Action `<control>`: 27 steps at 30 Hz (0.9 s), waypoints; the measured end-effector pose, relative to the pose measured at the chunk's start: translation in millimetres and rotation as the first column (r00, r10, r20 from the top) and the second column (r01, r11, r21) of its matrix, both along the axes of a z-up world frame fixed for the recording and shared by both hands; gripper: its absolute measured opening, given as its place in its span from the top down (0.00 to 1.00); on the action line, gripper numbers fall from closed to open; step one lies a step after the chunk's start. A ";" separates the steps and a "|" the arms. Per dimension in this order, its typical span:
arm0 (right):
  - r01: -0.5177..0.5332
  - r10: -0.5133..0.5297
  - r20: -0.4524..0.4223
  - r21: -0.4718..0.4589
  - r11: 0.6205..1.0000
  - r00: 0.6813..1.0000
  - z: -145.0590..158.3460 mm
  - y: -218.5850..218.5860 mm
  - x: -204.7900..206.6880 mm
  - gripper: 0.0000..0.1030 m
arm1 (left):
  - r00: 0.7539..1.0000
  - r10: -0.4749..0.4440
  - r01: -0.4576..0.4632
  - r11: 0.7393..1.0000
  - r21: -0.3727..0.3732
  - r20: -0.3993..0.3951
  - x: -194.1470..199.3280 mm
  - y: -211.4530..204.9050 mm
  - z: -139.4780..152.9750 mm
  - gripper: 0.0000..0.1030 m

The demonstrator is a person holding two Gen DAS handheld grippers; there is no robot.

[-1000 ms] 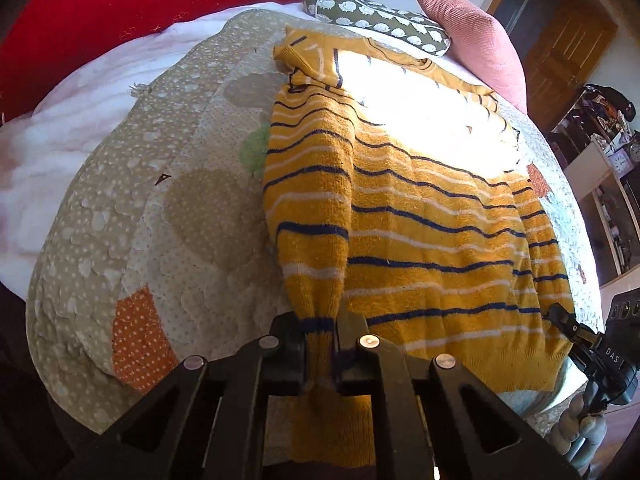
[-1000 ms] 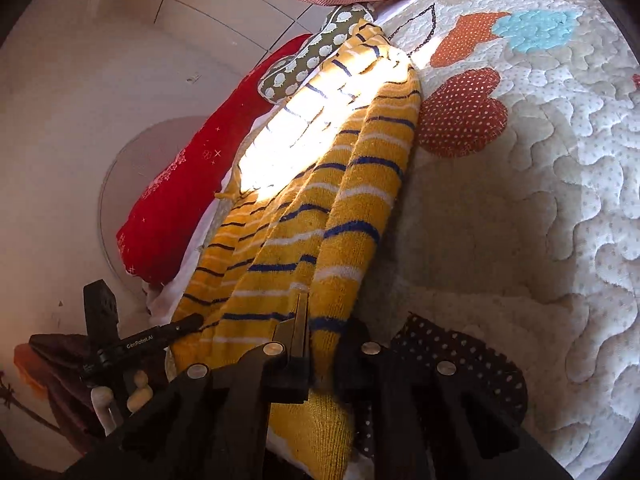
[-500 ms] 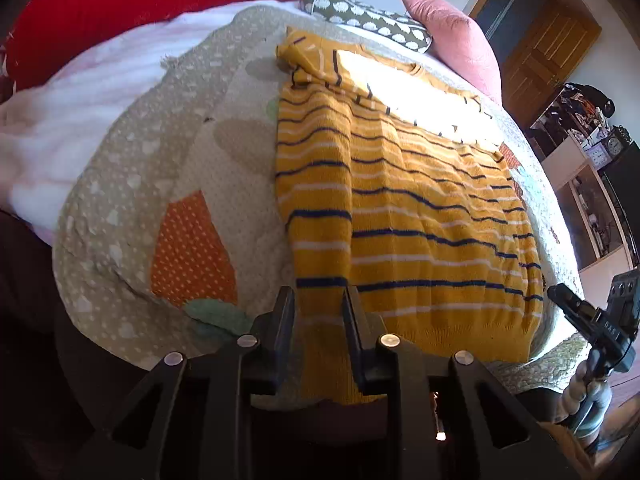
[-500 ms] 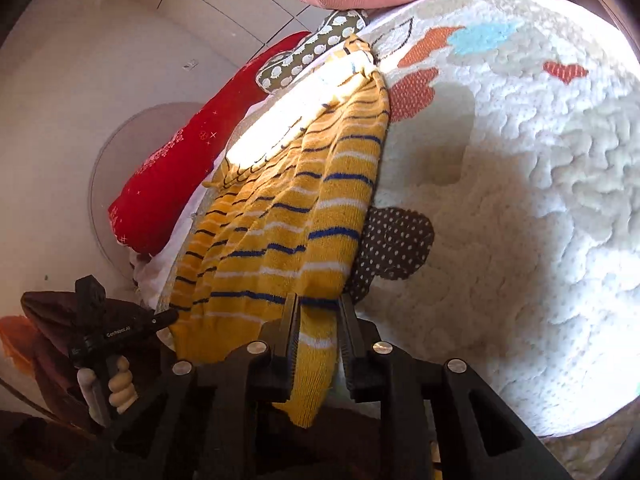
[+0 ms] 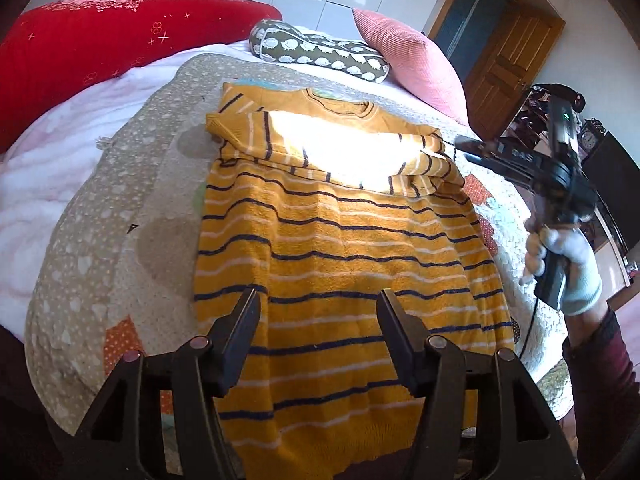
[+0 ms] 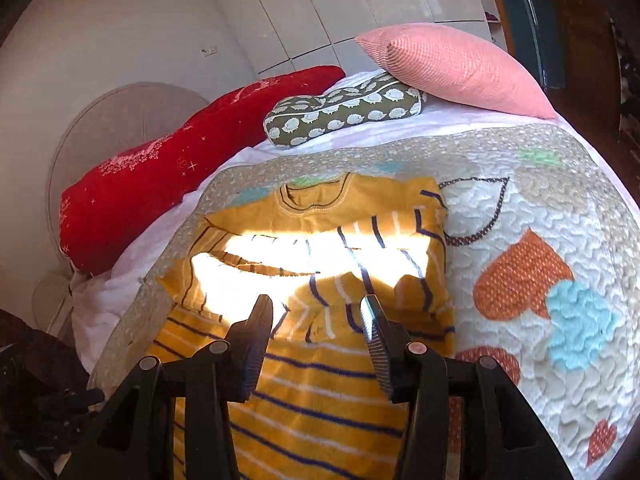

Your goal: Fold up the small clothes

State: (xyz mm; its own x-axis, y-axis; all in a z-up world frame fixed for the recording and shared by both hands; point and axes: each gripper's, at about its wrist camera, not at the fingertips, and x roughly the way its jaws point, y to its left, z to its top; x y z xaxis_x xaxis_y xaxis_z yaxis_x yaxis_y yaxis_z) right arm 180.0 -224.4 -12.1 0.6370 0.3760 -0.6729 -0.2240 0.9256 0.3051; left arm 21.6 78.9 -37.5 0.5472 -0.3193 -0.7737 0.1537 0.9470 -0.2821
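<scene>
Yellow striped sweater [image 5: 344, 264] flat on quilt [image 5: 112, 216], sleeves crossed over chest. Left gripper [image 5: 316, 316] above hem, right gripper [image 6: 316, 320] above sleeves: both opening, empty, likely repositioning for next fold.

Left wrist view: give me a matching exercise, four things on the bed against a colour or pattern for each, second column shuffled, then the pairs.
Things:
1. sweater
2. long cushion
3. small pillow
4. square cushion

Descriptions:
A. green with white sheep
B. plain pink
C. yellow with dark and white stripes
D. red with pale stars

Pairs: 1-C, 2-D, 3-A, 4-B
</scene>
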 end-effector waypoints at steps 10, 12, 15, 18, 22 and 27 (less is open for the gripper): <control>-0.176 0.130 -0.183 -0.262 0.949 0.975 -71.4 27.8 -0.2 0.55 | 0.999 0.028 -0.028 1.000 0.002 -0.020 27.1 35.4 -10.2 0.41; -0.204 0.171 -0.151 -0.237 0.950 0.974 -52.2 24.9 -3.6 0.55 | 0.999 0.041 -0.042 0.999 -0.011 -0.026 32.4 41.6 -14.5 0.41; -0.218 0.216 -0.039 -0.289 0.932 0.976 -19.1 28.1 9.6 0.50 | 0.998 0.060 -0.061 0.997 -0.039 -0.028 36.7 44.4 -18.5 0.41; -0.250 0.257 -0.031 -0.364 0.897 0.966 -12.3 37.0 48.3 0.36 | 0.998 0.049 -0.052 0.996 -0.076 -0.042 38.3 41.6 -21.4 0.41; -0.283 0.273 -0.094 -0.495 0.821 0.958 -33.5 48.6 101.9 0.36 | 0.999 0.024 -0.025 0.999 -0.041 -0.024 36.8 33.2 -21.1 0.41; -0.413 0.329 -0.260 -0.426 0.805 0.908 -64.8 47.5 131.5 0.45 | 0.999 0.018 -0.020 0.999 -0.031 -0.040 39.6 32.7 -25.7 0.41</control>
State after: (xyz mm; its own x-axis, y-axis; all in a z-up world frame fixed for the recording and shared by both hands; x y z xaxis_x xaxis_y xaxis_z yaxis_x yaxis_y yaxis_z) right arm 311.5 -176.9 -76.8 0.3766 0.1793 -0.9089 -0.5647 0.8222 -0.0718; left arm 61.2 111.6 -63.1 0.5226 -0.3335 -0.7846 0.1239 0.9403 -0.3171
